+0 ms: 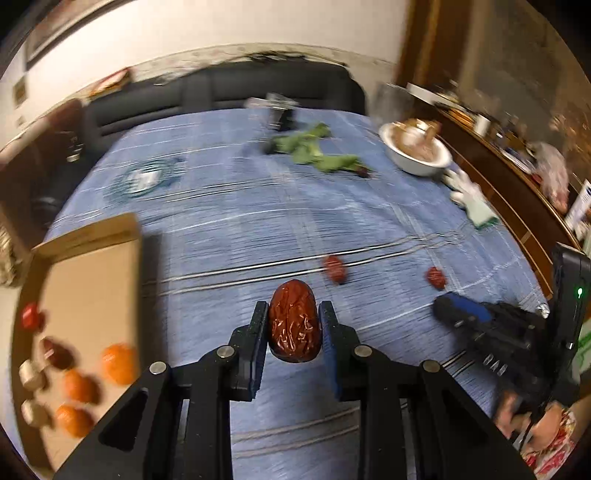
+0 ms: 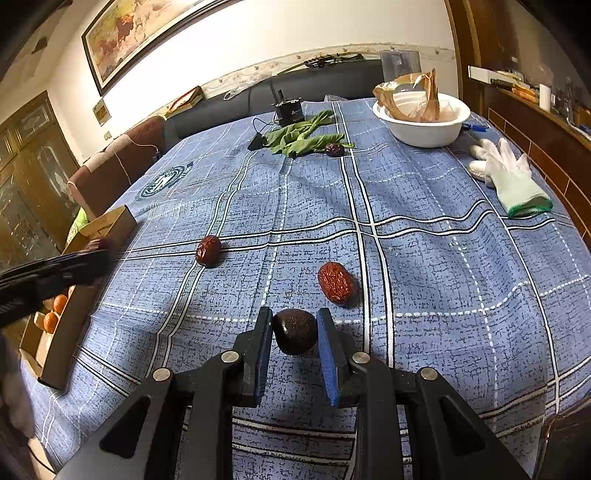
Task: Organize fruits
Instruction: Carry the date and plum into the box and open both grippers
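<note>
the left gripper [image 1: 294, 325] is closed on a red date [image 1: 294, 326], whose long axis runs along the fingers and points away from the camera. the cardboard box [image 1: 88, 280] lies at the lower left of the left wrist view, to the left of this gripper, and this is the relation that matters: the date probably must travel to the left to reach it. inside the box there are oranges [image 1: 118, 363] and some other small pieces, blurred. the left gripper is the nearer one to the box.

the right gripper [image 2: 294, 334] holds a dark round fruit [image 2: 294, 331] between its fingers; both pads seem to touch it, low over the cloth. in the right wrist view the box [image 2: 66, 332] is at the far left edge, well apart.

two more dates lie loose on the blue checked tablecloth [image 2: 424, 258]: one [image 2: 337, 283] just beyond the right gripper, slanted, and one [image 2: 208, 251] in the middle left of the frame. a further date [image 2: 334, 149] sits by the green leaves [image 2: 299, 138] at the top. a white bowl [image 2: 421, 122] and a white glove [image 2: 513, 181] are at the upper right. behind the table stand a dark sofa [image 2: 325, 83] and a framed painting [image 2: 129, 33].
</note>
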Tool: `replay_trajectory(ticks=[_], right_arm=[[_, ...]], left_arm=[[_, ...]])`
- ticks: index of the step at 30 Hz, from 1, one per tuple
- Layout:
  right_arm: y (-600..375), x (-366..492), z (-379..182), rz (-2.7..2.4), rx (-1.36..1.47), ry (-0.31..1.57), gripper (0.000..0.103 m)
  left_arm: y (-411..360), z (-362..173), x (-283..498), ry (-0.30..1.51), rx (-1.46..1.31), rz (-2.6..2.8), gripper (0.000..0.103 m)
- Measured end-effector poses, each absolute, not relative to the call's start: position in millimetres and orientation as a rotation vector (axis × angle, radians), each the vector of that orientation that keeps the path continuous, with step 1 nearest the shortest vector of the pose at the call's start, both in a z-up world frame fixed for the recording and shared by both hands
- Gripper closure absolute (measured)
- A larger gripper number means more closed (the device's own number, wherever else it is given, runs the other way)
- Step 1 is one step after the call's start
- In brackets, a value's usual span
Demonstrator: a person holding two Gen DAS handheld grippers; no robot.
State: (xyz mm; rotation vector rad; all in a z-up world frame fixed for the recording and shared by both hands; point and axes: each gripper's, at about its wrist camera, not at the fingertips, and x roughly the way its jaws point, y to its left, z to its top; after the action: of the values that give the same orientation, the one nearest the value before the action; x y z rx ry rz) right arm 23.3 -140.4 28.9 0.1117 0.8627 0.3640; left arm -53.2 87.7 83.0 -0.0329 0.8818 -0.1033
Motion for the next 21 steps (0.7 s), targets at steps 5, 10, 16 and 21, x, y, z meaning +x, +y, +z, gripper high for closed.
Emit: replay_trajectory(ticks=[5,10,16,21], right_arm=[[-129.8,18.6,35.9,0.375,0.079,0.850,0.077],[-102.5,5.2,54.8,0.450,0.052,0.843,0.077],[-57.8,-12.0,81.0,0.557,0.022,0.820,0.077],[-10.0,-26.0,92.4,0.654,-0.022,0.818,0.076]], left_arm=[[143.1,88.2,-82.4,0.873,-0.082,0.009,0.077],[189.9,92.2,-113.0,0.845,-0.124,0.090,0.077],[229.4,87.4,-139.3,0.831,-0.195,0.150,0.077],[251.5,83.1,-157.4,0.827,-0.217,0.187,0.077]])
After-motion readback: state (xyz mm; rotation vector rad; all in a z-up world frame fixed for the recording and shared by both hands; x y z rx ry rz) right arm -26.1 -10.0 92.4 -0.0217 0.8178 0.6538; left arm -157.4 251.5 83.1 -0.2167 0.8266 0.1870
